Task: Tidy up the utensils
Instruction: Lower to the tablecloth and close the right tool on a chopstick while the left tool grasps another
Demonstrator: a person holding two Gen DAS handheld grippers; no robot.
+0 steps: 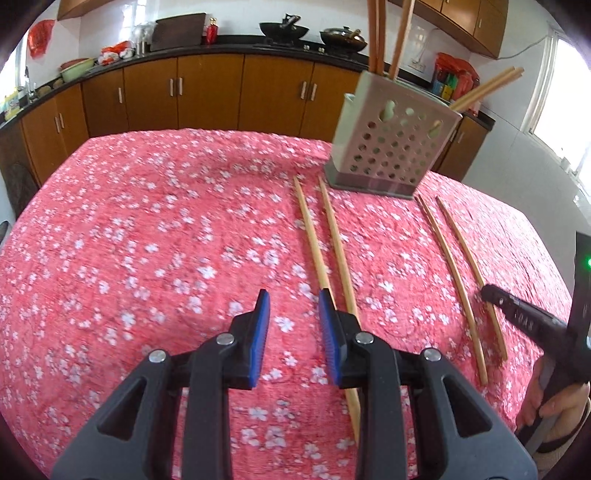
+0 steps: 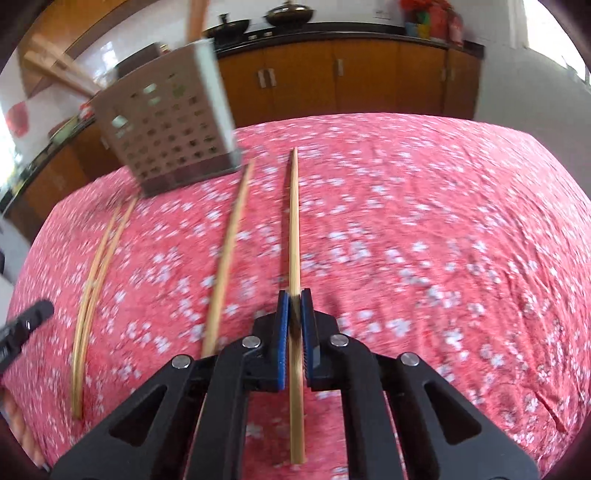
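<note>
While pinching one long, slender, pale wooden chopstick (image 2: pixel 293 221) near its lower end, judging the pick-up step to be in hand: pressing the blue ribbed pads of the right gripper (image 2: pixel 294 295) together on the stick, keeping it straight and pointing just past the right corner of the square, hole-punched, grey-beige utensil holder (image 2: pixel 166 140). Not telling whether the stick is clear of the cloth.

Probably needing next: lifting, tipping the stick upright and lowering it through the holder's open top among the brown sticks (image 1: pixel 380 33) standing there. Expecting smooth, thin wood to pivot between narrow pads, so calling for a firm squeeze.

Seeing a matching second chopstick (image 2: pixel 229 251) lying in front of the holder, just beside the held one, and a close pair of chopsticks (image 2: pixel 96 266) off the holder's left corner. Holding the left gripper (image 1: pixel 293 299) spread apart, empty, above that pair's near ends. Resting everything on a crinkled pink floral tablecloth (image 2: pixel 443 240).
</note>
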